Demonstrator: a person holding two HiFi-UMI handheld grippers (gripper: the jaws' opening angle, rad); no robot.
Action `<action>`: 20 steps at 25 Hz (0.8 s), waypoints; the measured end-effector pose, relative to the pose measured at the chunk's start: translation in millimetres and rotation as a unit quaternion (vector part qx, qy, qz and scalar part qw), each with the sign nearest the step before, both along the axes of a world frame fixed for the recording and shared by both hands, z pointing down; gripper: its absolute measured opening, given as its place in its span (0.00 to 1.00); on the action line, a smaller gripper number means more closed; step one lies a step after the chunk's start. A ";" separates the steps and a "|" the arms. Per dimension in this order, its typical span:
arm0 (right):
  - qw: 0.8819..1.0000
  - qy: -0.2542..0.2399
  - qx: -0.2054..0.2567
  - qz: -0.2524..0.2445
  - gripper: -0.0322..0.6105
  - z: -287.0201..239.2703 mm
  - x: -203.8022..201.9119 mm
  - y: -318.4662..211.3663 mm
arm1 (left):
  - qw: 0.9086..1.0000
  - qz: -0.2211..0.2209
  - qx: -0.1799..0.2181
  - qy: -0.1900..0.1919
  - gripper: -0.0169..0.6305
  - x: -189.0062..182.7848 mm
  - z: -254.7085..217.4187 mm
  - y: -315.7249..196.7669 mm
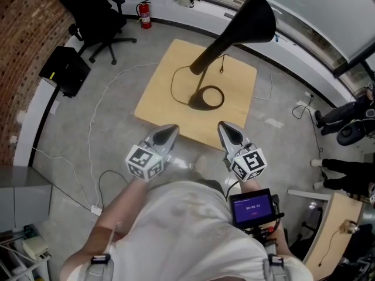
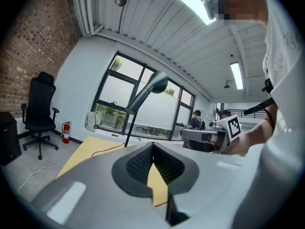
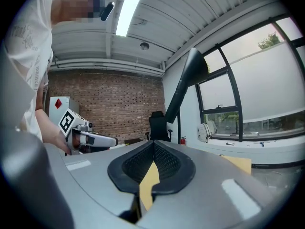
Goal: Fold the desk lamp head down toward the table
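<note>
In the head view my left gripper (image 1: 169, 132) and right gripper (image 1: 227, 129) sit side by side at the near edge of the table (image 1: 153, 92), short of the desk lamp (image 1: 214, 51); its head (image 1: 255, 17) stands raised, unfolded. In the left gripper view the jaws are pressed together, empty; the right gripper view shows the same, which I judge suits pushing rather than gripping.

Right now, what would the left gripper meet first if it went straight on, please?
Likely the desk lamp, whose thin stem stands on the wooden table just left of where the left gripper points; depth is unclear.
</note>
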State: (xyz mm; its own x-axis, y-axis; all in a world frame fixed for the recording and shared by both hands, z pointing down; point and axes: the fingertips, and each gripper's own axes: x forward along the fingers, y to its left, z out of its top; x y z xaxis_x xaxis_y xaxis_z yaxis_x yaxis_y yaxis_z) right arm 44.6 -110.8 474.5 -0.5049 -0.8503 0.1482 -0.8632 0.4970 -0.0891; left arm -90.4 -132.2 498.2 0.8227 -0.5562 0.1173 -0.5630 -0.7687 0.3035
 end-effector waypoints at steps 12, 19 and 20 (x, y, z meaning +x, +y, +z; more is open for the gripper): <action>0.995 0.046 0.054 -0.071 0.07 -43.0 27.7 -52.3 | 1.000 -0.016 0.015 0.003 0.03 54.0 -24.3 -53.2; 0.991 0.034 0.075 -0.105 0.07 -62.7 56.0 -85.6 | 0.999 -0.043 0.023 0.004 0.03 81.6 -38.2 -79.1; 0.990 0.035 0.079 -0.111 0.07 -65.6 59.1 -89.3 | 0.999 -0.049 0.023 0.004 0.03 83.3 -38.7 -81.7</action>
